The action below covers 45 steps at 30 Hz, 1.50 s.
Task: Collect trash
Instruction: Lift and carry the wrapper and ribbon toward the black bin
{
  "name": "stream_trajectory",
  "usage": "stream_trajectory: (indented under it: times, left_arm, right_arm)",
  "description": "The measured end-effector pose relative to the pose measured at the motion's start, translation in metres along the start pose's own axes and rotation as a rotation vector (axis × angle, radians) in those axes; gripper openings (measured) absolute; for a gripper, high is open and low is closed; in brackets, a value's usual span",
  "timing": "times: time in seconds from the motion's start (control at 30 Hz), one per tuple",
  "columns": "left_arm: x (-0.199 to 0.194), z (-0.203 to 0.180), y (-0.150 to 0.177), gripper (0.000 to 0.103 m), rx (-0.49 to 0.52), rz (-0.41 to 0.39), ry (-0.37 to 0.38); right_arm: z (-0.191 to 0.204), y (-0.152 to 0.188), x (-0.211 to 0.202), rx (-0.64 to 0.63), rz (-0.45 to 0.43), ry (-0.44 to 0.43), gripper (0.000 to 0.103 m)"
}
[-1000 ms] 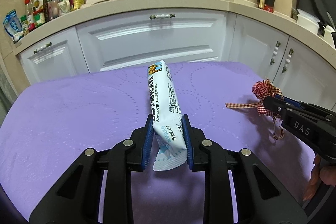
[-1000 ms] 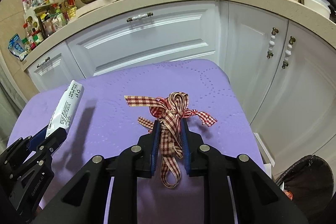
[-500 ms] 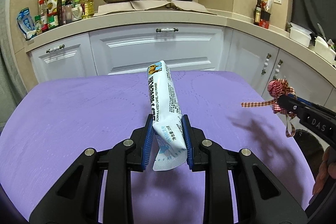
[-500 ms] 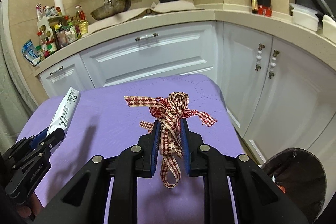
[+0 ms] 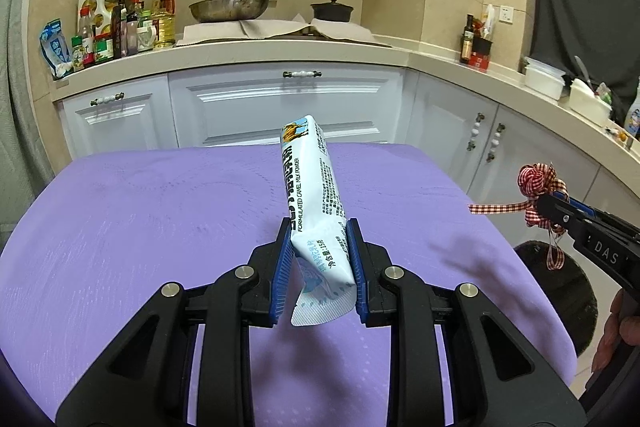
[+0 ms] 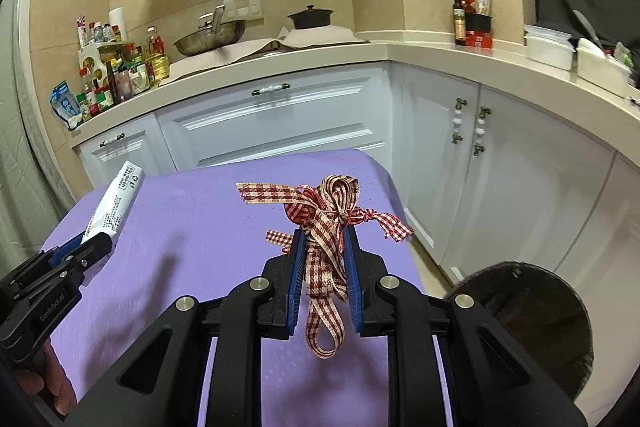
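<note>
Purple table (image 5: pixel 160 227) lower, bin (image 6: pixel 540 307) nearer

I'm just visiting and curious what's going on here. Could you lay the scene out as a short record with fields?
Setting: kitchen, purple-covered table
Left gripper: shut on a camel milk powder sachet
Right gripper: shut on a red checked ribbon bow
Both items: lifted clear of the table
Trash bin: dark, on the floor beside the table's right edge
Task stage: items not yet dropped in the bin
</note>
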<state>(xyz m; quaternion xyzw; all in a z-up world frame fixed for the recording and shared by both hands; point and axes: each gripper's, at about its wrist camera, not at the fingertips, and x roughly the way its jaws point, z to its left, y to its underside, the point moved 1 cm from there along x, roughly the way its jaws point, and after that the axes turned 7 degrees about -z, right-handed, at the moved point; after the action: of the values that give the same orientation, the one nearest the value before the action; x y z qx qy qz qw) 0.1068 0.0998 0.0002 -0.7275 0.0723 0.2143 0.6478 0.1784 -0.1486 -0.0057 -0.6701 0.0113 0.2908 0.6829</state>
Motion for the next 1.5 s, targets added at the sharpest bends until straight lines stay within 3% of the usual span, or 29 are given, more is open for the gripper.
stream_trajectory:
  times: [0.43,1.13,1.5]
  left_arm:
    - [-0.027,-0.043,0.007,0.025,0.055,-0.013,0.091]
    - [-0.025,-0.188,0.02,0.025,0.241,-0.029,0.378]
    - [-0.008,-0.245,0.042,0.025,0.324,0.002,0.442]
  right_arm:
    - [-0.039,0.014,-0.05,0.036,-0.041,0.098,0.02]
    - [-0.136,0.039,-0.098,0.156,-0.067,0.331,0.02]
    - [-0.17,0.048,-0.101,0.208,-0.056,0.389,0.02]
